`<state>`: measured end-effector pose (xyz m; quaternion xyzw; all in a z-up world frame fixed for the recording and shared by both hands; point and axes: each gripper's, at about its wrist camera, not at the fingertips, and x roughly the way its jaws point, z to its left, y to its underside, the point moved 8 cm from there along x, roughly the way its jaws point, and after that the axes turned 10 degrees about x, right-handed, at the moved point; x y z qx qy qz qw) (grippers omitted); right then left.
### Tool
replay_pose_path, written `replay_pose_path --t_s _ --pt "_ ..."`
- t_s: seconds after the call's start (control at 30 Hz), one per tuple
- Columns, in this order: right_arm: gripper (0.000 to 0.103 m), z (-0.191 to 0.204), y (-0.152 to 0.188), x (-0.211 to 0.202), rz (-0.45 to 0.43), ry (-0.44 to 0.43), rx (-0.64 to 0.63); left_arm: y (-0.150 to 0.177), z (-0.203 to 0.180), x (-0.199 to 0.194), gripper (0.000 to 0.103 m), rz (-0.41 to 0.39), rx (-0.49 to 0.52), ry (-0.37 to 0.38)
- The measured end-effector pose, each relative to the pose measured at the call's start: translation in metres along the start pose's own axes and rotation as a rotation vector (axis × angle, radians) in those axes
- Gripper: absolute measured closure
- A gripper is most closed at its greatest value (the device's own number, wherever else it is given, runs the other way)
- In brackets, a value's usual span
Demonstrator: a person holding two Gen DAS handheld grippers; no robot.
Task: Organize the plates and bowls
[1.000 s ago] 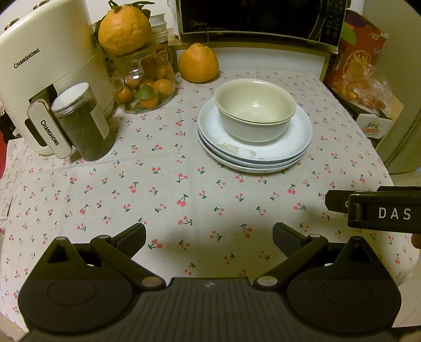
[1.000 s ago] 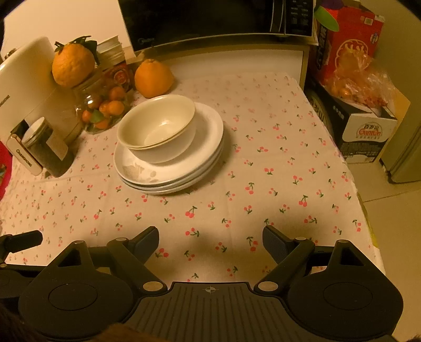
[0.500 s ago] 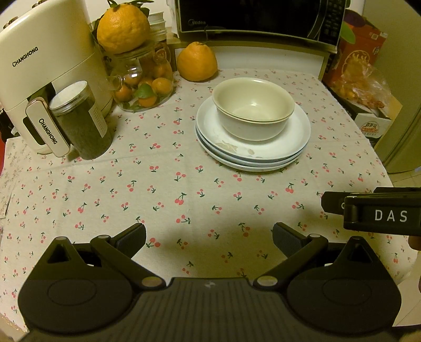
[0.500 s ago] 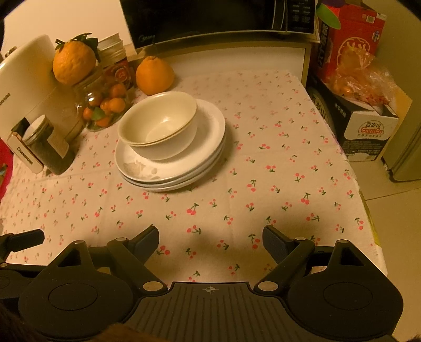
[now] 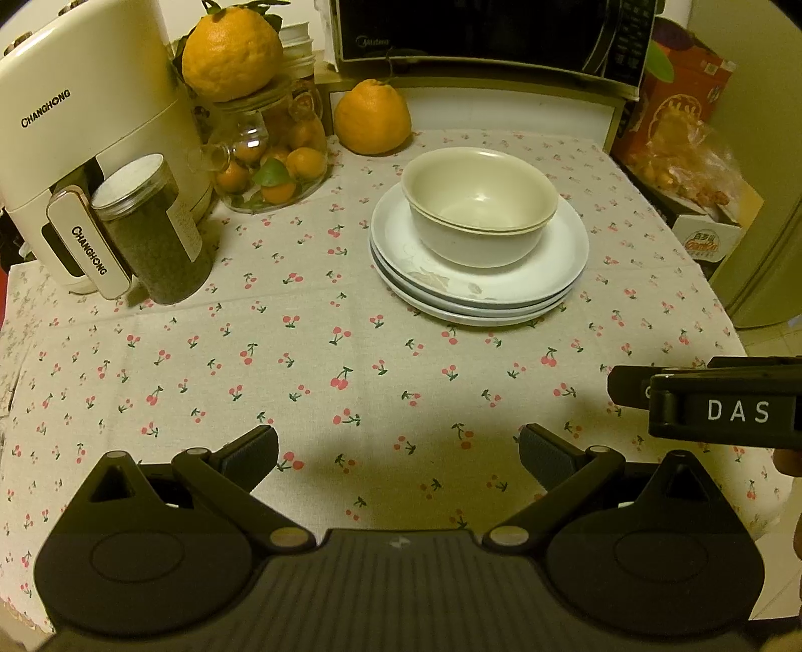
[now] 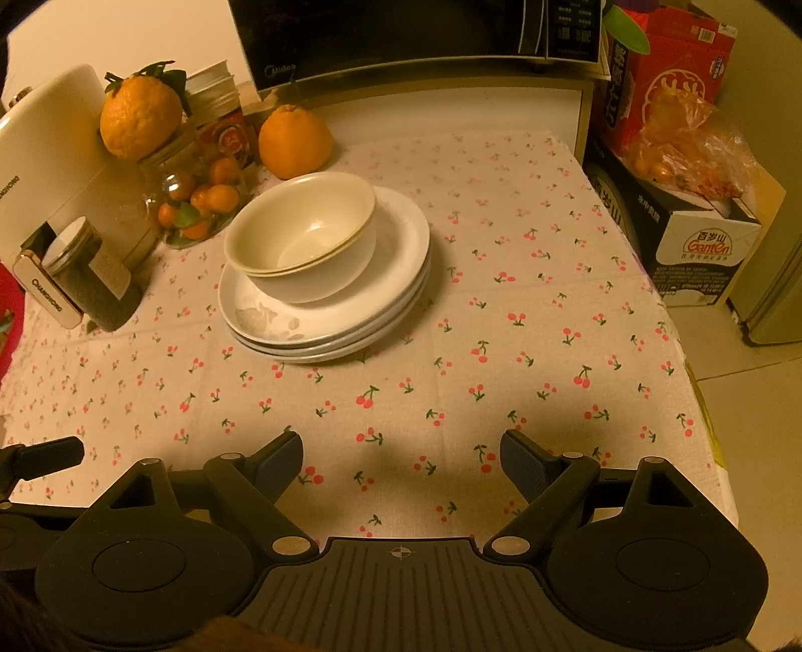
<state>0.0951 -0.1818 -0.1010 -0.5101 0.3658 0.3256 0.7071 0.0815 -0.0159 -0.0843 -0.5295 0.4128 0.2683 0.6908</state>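
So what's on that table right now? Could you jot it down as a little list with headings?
surface: table with cherry-print cloth
bowls: two nested bowls, sitting on the plates
plates: stack of plates, about three
fruit: orange behind the stack, another on a glass jar
other: dark jar, white appliance, microwave at the back
left gripper: open, empty, over bare cloth
right gripper: open, empty, short of the stack

Two cream round ceramic bowls (image 5: 478, 210), nested, upright, empty, sit on my stack of three white round shallow plates (image 5: 561, 271), top plate with faint leaf print, on cherry-pattern tablecloth.
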Motion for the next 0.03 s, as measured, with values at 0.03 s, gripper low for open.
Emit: replay_pose_path --t_s 0.03 --pt "0.015 -0.0001 -0.0001 0.0000 -0.001 0.000 0.001 -0.0002 0.0007 0.0008 0.000 0.004 -0.007 0.008"
